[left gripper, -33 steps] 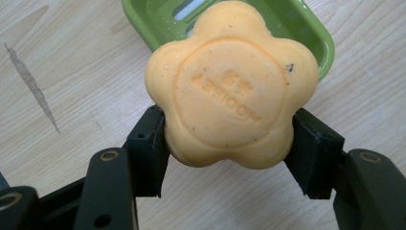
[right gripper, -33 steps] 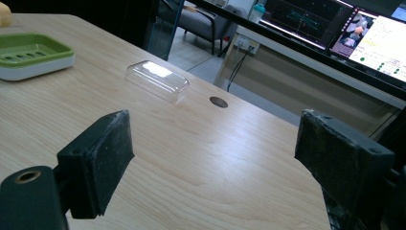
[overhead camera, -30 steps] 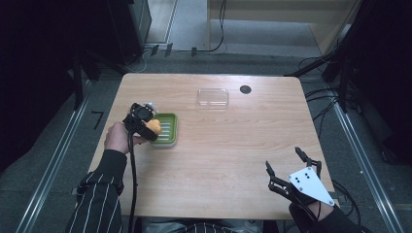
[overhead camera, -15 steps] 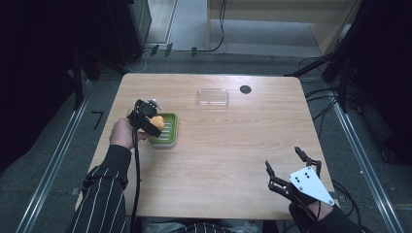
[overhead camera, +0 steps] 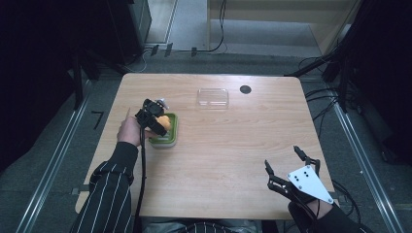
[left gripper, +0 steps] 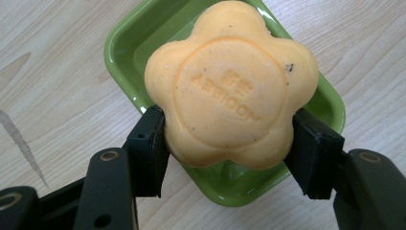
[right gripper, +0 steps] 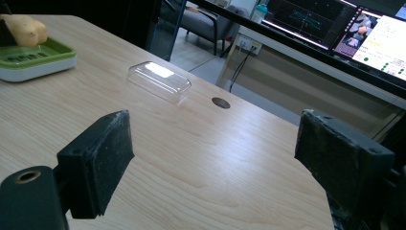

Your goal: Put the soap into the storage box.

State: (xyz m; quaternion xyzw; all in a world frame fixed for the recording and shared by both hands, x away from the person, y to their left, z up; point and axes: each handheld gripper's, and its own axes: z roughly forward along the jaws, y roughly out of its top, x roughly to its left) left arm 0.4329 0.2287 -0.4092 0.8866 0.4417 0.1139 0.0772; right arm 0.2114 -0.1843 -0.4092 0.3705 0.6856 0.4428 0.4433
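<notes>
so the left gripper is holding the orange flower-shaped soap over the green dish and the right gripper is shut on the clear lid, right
Not quite. The left gripper does hold the orange soap over the green dish, but the right gripper is not shut on anything. The right gripper view shows its jaws wide open with bare table between them, and the clear lid lies untouched farther off on the table.

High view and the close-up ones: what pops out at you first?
The orange flower-shaped soap stands out first, clamped between the left gripper pads right above the green soap dish at the table's left side. Farther back lies a clear plastic lid, near a small dark hole in the table. The right gripper sits wide open at the near right corner, with nothing in it.
</notes>
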